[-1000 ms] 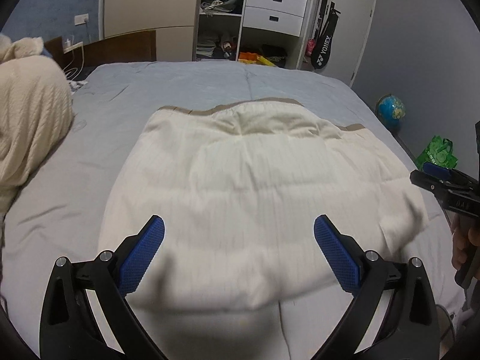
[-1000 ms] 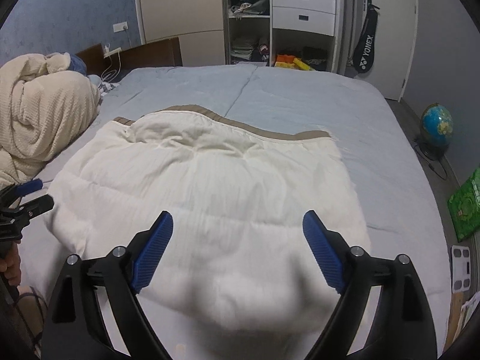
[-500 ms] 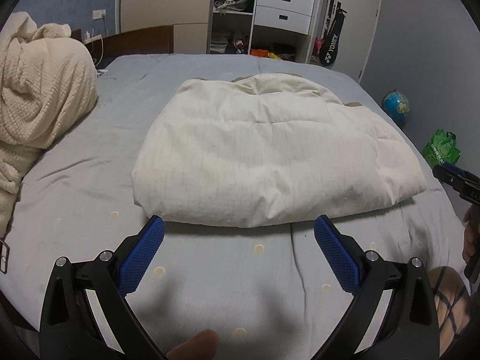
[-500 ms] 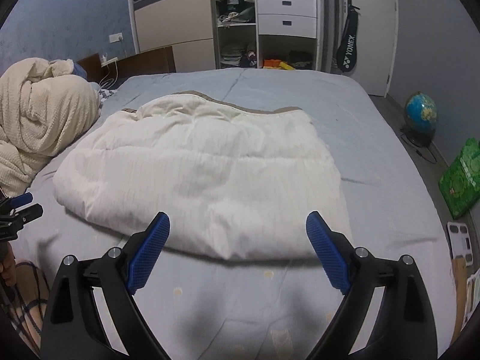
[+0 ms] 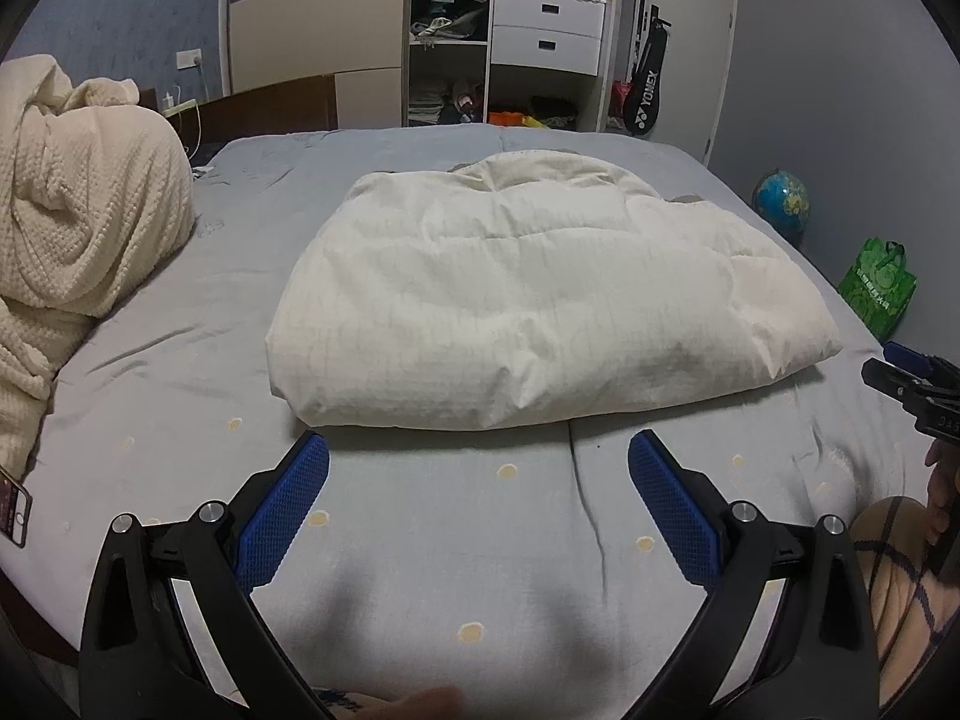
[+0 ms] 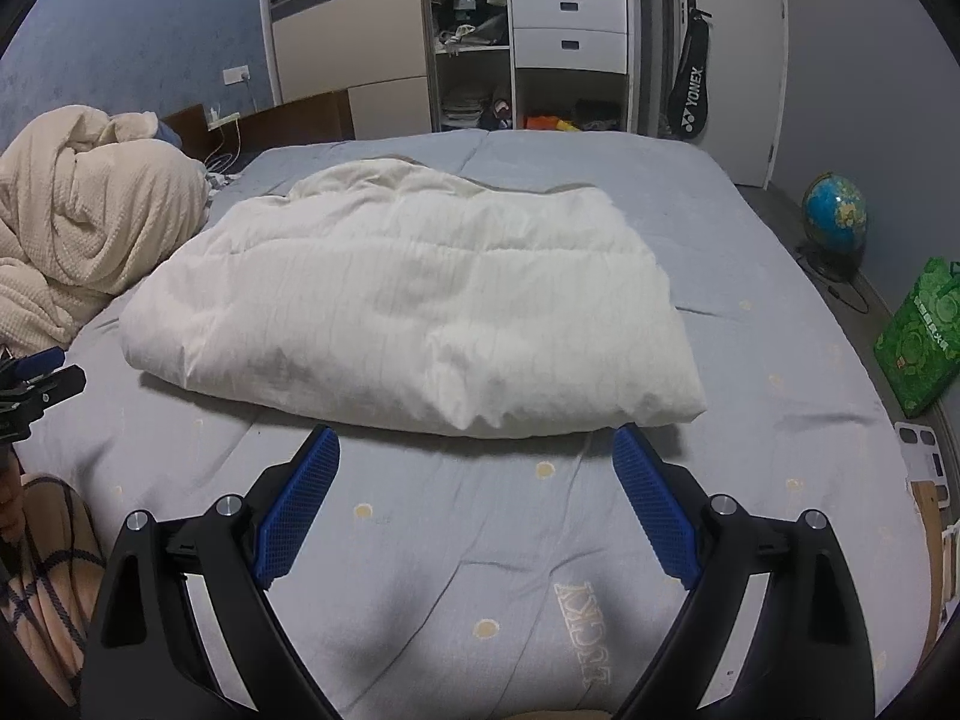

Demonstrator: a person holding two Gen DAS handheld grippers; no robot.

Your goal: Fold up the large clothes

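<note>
Both grippers pulled back off the quilt since a second ago | bed [image 5: 180, 324]: grey | quilt [image 5: 540, 300]: cream, folded, mid-bed, looks puffy, soft, light, bulky; take a near corner | left gripper [image 5: 479, 510]: jaws apart, empty | right gripper [image 6: 476, 507]: jaws apart, empty

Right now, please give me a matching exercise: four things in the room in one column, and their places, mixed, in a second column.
Things:
1. white quilt
2. knitted blanket
3. globe
4. left claw

Places:
A. on the floor, right of the bed
B. heaped at the bed's left edge
C. open, above bare sheet
D. folded, in the middle of the bed

Pairs: 1-D, 2-B, 3-A, 4-C
</note>
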